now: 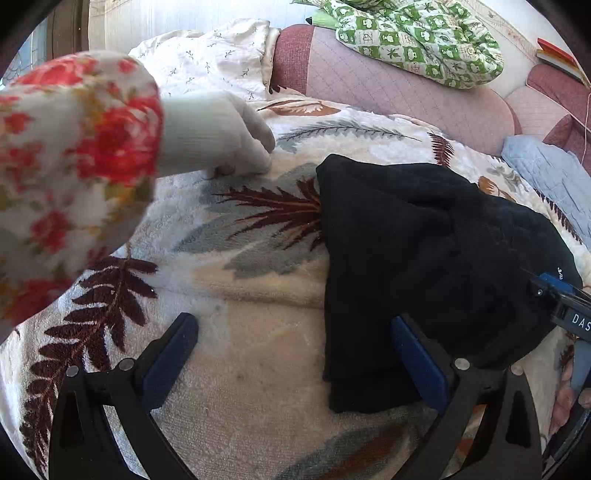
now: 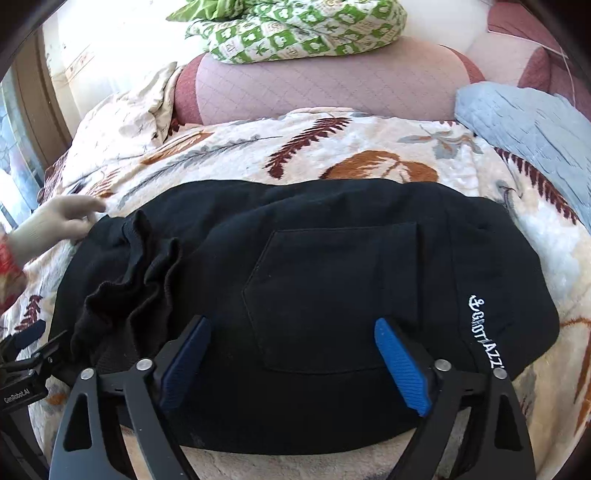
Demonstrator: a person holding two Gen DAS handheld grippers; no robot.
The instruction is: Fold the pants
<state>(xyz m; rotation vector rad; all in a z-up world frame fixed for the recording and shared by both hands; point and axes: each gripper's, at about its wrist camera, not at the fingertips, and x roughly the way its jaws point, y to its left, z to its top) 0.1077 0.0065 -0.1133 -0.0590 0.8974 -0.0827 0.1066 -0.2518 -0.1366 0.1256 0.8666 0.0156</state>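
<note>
The black pants [image 2: 332, 280] lie folded in a compact bundle on the leaf-patterned blanket [image 2: 229, 155], back pocket and white lettering facing up, ribbed cuffs bunched at the left. My right gripper [image 2: 291, 332] is open and empty, hovering just above the bundle's near side. In the left wrist view the pants [image 1: 424, 258] lie to the right; my left gripper [image 1: 295, 332] is open and empty over the blanket [image 1: 236, 369], its right finger at the pants' left edge. The right gripper's body [image 1: 569, 314] shows at the far right.
A gloved hand in a floral sleeve [image 1: 221, 136] rests on the blanket left of the pants; it also shows in the right wrist view [image 2: 62, 218]. A pink sofa back [image 2: 325, 81] with a green checked quilt [image 2: 295, 29] stands behind. A blue cloth [image 2: 524, 129] lies right.
</note>
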